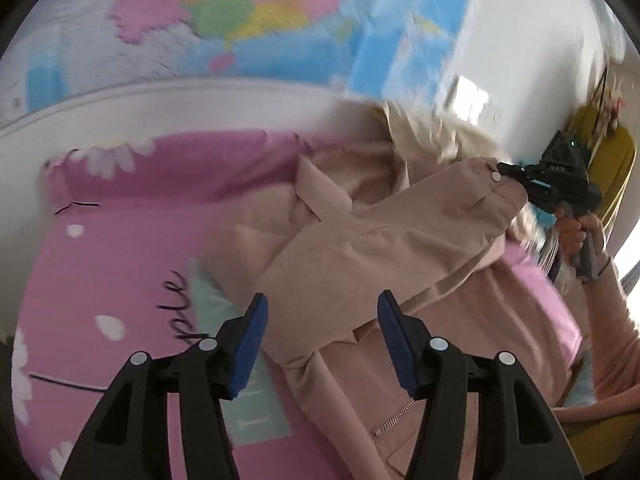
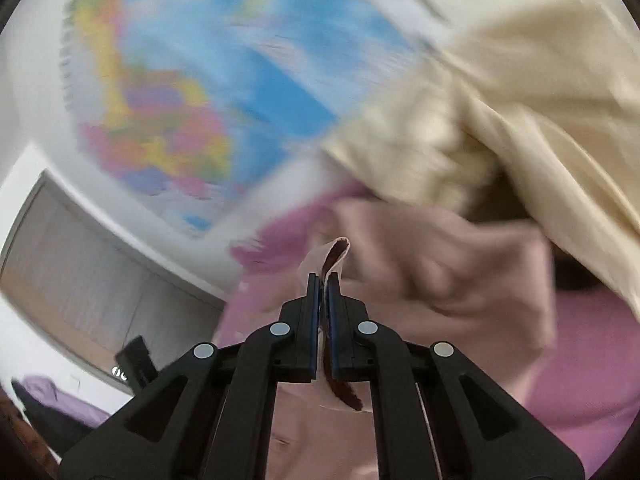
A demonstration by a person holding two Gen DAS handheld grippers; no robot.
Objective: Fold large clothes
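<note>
My left gripper (image 1: 322, 338) hangs over the bed with its blue-padded jaws standing apart and nothing between them; the pads touch no cloth. Below and ahead of it lies the dusty-pink zip-front jacket (image 1: 400, 320), spread across the pink bedsheet printed with white daisies (image 1: 120, 240). The jacket's collar (image 1: 320, 192) points toward the head of the bed, and its metal zipper (image 1: 394, 416) shows low in the left wrist view, just right of my jaws. A pale mint-green printed panel (image 1: 256, 412) on the sheet peeks out beside the jacket's left edge.

The jacket's sleeve (image 1: 400, 232) is lifted off the body of the garment and stretched up to the right, where my right gripper (image 1: 505, 169) has it by the cuff. A hand (image 1: 572, 232) grips the black handle of that tool, with a pink sleeve behind it.

In the right wrist view my right gripper (image 2: 324, 280) is closed tight on the cuff of the sleeve (image 2: 334, 256): a fold of pink cloth with a dark reddish lining sticks up between the pads and trails out below them. More of the jacket (image 2: 440, 272) lies blurred beyond, on the pink sheet (image 2: 592, 360).

A cream-coloured garment (image 2: 520, 120) sits heaped at the far right of the bed, touching the jacket's upper edge. Behind the bed, a colourful map poster (image 1: 248, 8) covers the wall. Both views are smeared, so finer detail cannot be told.
</note>
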